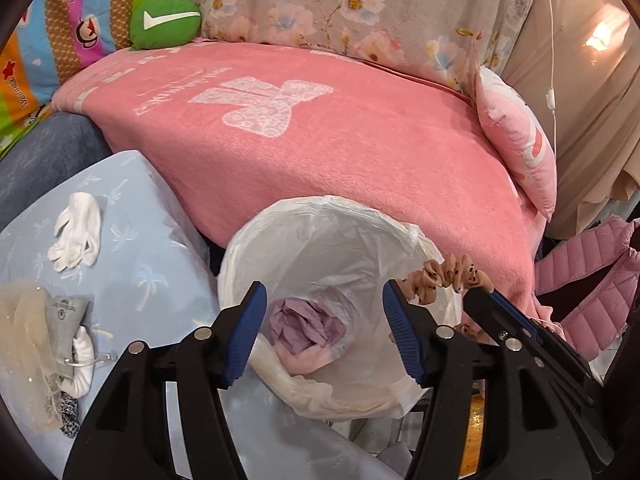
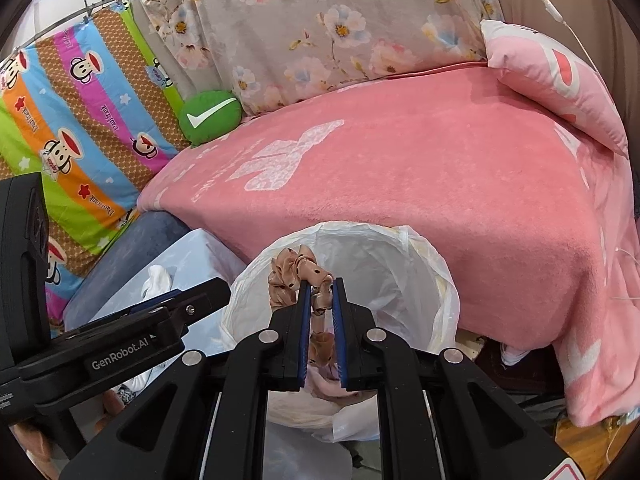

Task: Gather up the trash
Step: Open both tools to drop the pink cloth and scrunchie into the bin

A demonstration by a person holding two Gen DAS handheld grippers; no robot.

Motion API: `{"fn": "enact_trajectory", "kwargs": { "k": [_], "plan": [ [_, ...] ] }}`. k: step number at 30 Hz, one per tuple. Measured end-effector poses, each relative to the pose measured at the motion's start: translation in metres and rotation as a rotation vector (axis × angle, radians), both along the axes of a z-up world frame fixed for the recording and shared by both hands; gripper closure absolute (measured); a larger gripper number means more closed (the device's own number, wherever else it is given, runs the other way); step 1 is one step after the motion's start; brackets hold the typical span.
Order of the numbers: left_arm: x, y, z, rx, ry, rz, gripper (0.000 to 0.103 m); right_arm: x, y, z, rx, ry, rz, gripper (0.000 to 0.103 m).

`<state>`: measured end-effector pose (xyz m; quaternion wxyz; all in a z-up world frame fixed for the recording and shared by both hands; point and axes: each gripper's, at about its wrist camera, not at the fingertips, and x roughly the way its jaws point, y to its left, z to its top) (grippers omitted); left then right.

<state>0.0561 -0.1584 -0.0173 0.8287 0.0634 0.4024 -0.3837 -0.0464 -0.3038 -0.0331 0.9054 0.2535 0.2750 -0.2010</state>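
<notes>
A round bin with a white plastic liner (image 1: 320,204) (image 2: 400,236) stands against the pink bed. Crumpled purple paper (image 1: 304,324) lies at its bottom on some pale pink stuff. My left gripper (image 1: 324,292) hangs open over the bin's mouth, with nothing between its blue pads; the purple paper lies well below them. My right gripper (image 2: 322,284) is shut on a beige scrunchie with black dots (image 2: 296,272) and holds it above the bin. In the left wrist view the scrunchie (image 1: 448,276) shows at the bin's right rim.
A pink blanket (image 1: 320,140) covers the bed behind the bin, with a pink pillow (image 1: 516,140) and a green cushion (image 1: 164,20). Left of the bin, a light blue cloth (image 1: 152,272) holds white gloves (image 1: 76,236) and a grey pouch (image 1: 68,320). A pink puffer jacket (image 1: 580,292) lies right.
</notes>
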Motion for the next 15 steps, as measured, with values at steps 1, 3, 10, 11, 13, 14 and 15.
{"fn": "enact_trajectory", "kwargs": {
  "k": [1, 3, 10, 11, 13, 14, 15],
  "plan": [
    [0.001, 0.002, 0.0, 0.001, -0.002, 0.006, 0.045, 0.001, 0.001, -0.001, -0.001, 0.001, 0.001, 0.087],
    [0.003, 0.006, -0.001, 0.005, -0.004, 0.022, 0.045, 0.003, 0.003, -0.001, -0.007, 0.001, -0.001, 0.087],
    [0.008, 0.022, -0.005, 0.023, -0.016, 0.074, 0.045, 0.012, 0.012, 0.001, -0.017, 0.007, 0.017, 0.078],
    [0.008, 0.024, -0.006, 0.027, -0.02, 0.081, 0.045, 0.013, 0.014, 0.001, -0.018, 0.008, 0.021, 0.078],
    [0.008, 0.028, -0.006, 0.031, -0.029, 0.09, 0.045, 0.015, 0.018, 0.002, -0.021, 0.008, 0.029, 0.078],
    [0.009, 0.031, -0.006, 0.03, -0.03, 0.094, 0.045, 0.015, 0.02, 0.002, -0.021, 0.008, 0.034, 0.078],
    [0.009, 0.033, -0.006, 0.03, -0.029, 0.099, 0.045, 0.016, 0.023, 0.003, -0.023, 0.01, 0.039, 0.078]
  ]
}}
